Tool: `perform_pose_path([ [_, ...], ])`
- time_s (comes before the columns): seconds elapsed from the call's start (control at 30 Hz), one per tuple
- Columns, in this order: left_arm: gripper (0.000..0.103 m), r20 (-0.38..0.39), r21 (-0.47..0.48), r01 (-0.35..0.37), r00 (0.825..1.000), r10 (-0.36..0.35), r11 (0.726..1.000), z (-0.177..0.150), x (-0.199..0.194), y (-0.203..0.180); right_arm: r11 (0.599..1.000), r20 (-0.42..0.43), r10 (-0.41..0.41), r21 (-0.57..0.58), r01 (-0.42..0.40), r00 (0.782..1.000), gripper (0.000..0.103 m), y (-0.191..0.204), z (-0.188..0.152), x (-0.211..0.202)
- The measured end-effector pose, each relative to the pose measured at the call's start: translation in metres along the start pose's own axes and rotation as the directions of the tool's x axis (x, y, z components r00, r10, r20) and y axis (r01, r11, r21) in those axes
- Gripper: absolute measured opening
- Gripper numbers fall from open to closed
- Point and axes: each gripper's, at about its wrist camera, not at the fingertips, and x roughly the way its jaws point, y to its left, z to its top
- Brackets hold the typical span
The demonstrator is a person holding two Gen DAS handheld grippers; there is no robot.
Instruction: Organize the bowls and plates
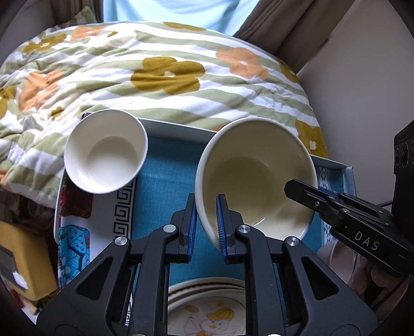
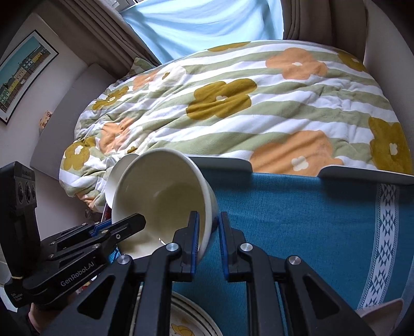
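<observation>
Nearest, the left claw (image 1: 205, 219) and right claw (image 2: 209, 232) each pinch opposite rims of the cream bowl (image 1: 256, 178), lifted tilted above the blue cloth (image 1: 160, 165). Glazed, rigid, breakable, probably slippery; rim holds suit. Beyond sits a small white bowl (image 1: 106, 151).

A home bedroom: a flowered quilt (image 2: 233, 103) on the bed, curtains (image 2: 305, 18), a framed picture (image 2: 23, 75).

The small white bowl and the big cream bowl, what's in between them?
In the left wrist view, only bare blue cloth and the tray's pale rim lie between the small white bowl and the big cream bowl.
</observation>
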Motion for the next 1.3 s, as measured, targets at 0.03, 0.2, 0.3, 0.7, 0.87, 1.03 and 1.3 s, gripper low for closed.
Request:
perform_pose_path([
  [0.03,0.013,0.011,0.004,0.002,1.0,-0.002,1.0,-0.004,-0.008,-0.009,1.0,0.013,0.0,-0.008,0.0,1.0,0.014,-0.002,-0.003,-0.011],
  [0.2,0.013,0.055,0.025,0.01,0.998,-0.011,1.0,-0.032,-0.04,-0.059,1.0,0.063,0.021,-0.022,-0.019,0.998,0.014,-0.023,-0.026,-0.063],
  [0.3,0.013,0.069,0.041,0.016,0.997,-0.019,0.999,-0.051,-0.052,-0.094,1.0,0.084,0.017,-0.025,-0.015,0.996,0.014,-0.041,-0.043,-0.092],
  [0.7,0.013,0.03,0.127,0.094,0.995,-0.099,0.987,-0.127,-0.034,-0.222,0.997,0.116,-0.073,0.043,0.068,0.991,0.014,-0.141,-0.125,-0.178],
  [0.87,0.013,-0.027,0.164,0.09,0.996,-0.086,0.982,-0.152,-0.005,-0.252,0.993,0.098,-0.087,0.085,0.079,0.991,0.014,-0.176,-0.154,-0.18],
  [1.03,0.013,-0.077,0.24,0.041,0.997,-0.023,0.97,-0.17,0.024,-0.271,0.989,0.062,-0.083,0.13,0.074,0.995,0.014,-0.204,-0.178,-0.165],
  [1.3,0.013,-0.115,0.306,-0.024,0.991,0.062,0.952,-0.179,0.057,-0.279,0.988,0.001,-0.096,0.12,0.096,0.995,0.013,-0.221,-0.191,-0.134],
])
